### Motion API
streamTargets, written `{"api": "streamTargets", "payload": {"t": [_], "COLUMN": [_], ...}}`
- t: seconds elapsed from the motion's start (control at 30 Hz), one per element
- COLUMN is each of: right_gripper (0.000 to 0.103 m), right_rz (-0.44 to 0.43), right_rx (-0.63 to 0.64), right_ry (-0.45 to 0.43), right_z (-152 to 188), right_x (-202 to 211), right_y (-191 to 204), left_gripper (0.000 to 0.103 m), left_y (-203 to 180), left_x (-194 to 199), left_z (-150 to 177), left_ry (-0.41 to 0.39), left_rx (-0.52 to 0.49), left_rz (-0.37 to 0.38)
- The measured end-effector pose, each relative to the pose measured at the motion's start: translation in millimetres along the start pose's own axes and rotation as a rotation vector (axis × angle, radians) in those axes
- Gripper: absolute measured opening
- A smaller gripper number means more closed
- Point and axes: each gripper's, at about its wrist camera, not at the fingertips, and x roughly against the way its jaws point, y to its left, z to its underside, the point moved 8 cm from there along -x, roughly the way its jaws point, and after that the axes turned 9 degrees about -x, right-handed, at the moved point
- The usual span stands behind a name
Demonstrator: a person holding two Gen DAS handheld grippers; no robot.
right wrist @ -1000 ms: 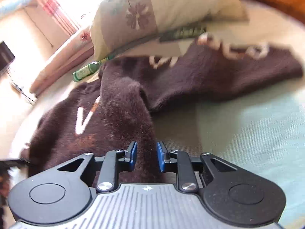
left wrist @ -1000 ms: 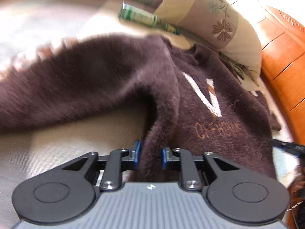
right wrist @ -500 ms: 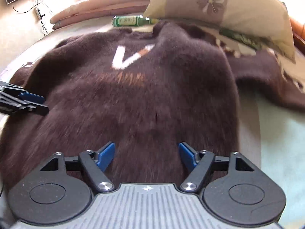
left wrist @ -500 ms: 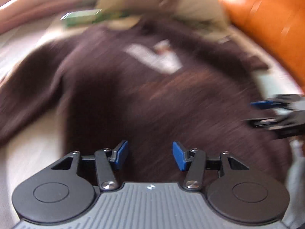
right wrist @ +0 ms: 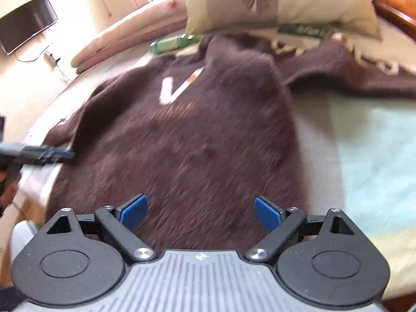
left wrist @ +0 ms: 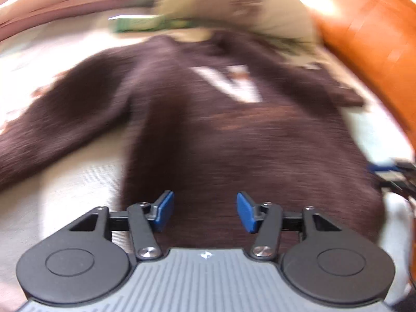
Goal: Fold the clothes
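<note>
Sweater (left wrist: pixel 234 143) spread flat beyond both parted jaws

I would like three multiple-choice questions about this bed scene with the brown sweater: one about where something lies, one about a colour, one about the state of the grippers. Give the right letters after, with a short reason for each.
1. Where does the green bottle lie?
A. Beyond the collar of the sweater, beside the pillow
B. On top of the sweater's letter V
C. Between the fingers of the right gripper

2. What colour are the pads on the gripper fingers?
A. Red
B. Blue
C. White

3. How do the left gripper and the right gripper stand?
A. Both open, holding nothing
B. Both shut on the hem
C. Left open, right shut on a sleeve

Answers:
1 A: the bottle rests on the bed past the collar, next to the pillow.
2 B: the pads show blue in both views.
3 A: each pair of jaws is spread wide, with the sweater lying flat beyond them.
</note>
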Motion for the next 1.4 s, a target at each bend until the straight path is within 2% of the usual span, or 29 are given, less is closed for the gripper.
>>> {"api": "streamTargets", "payload": {"t": [0.03,0.1,0.2,0.27,0.3,0.33,0.37,0.43,0.5,0.6,0.67,0.7,0.77,0.8,0.83,0.87,0.9,0.97,1.03,1.13,1.3,1.4], "right_gripper": [0.093,0.093,0.093,0.093,0.093,0.093,0.093,0.093,0.093,0.093,0.093,0.093,0.093,0.093,0.093,0.093,0.093,0.093,0.093,0.093,0.093,0.093], "right_rz": [0.017,0.041,0.016,0.013,0.013,0.017,0.020,0.017,0.017,0.025,0.029,0.031,0.038,0.042,0.045,0.050,0.055,0.064,0.068,0.066,0.072,0.079], "right_rx": [0.008,0.000,-0.009,0.000,0.002,-0.001,-0.006,-0.023,-0.036,-0.051,-0.052,-0.049,-0.047,-0.048,-0.051,-0.054,-0.057,-0.058,-0.058,-0.052,-0.051,-0.039], "right_ry": [-0.012,-0.009,-0.003,-0.002,-0.002,-0.004,-0.005,-0.013,-0.024,-0.045,-0.056,-0.061,-0.071,-0.075,-0.076,-0.076,-0.076,-0.072,-0.069,-0.069,-0.072,-0.082], "right_z": [-5,-10,-10,-7,-6,-5,-4,-4,-5,-8,-11,-12,-13,-14,-14,-15,-15,-15,-16,-17,-19,-18], "right_x": [-4,-13,-13,-10,-8,-8,-7,-5,-2,4,9,11,14,15,16,16,16,15,14,12,11,14], "right_y": [-1,0,6,6,6,4,1,-4,-8,-13,-15,-16,-18,-20,-21,-22,-24,-26,-28,-29,-35,-35], "left_gripper": [0.055,0.055,0.057,0.050,0.038,0.037,0.037,0.051,0.053,0.053,0.053,0.053,0.052,0.046,0.027,0.017,0.011,0.009,0.010,0.010,0.010,0.014], "left_y": [-11,-14,10,43,60,70,73,68,62,65,71,74,78,80,79,78,79,88,112,132,133,119], "left_x": [-6,-21,-20,-12,-7,-3,2,14,24,21,10,2,-13,-18,-19,-21,-20,-16,-10,-10,-19,-2], "left_z": [0,9,17,20,22,23,21,13,3,-7,-8,-8,-7,-5,-3,-1,-3,-7,-14,-21,-28,-24], "left_ry": [0.005,0.066,0.065,0.080,0.088,0.085,0.074,0.025,-0.027,-0.067,-0.053,-0.038,-0.014,-0.005,-0.005,-0.006,-0.010,-0.020,-0.023,-0.011,0.017,-0.002], "left_rx": [-0.027,-0.055,-0.008,0.067,0.105,0.168,0.209,0.165,0.117,0.068,0.048,0.062,0.115,0.141,0.141,0.137,0.135,0.153,0.212,0.257,0.253,0.198], "left_rz": [0.020,0.003,-0.031,-0.106,-0.145,-0.116,-0.083,-0.074,-0.061,-0.116,-0.166,-0.163,-0.104,-0.070,-0.062,-0.058,-0.079,-0.126,-0.178,-0.203,-0.220,-0.254]}}
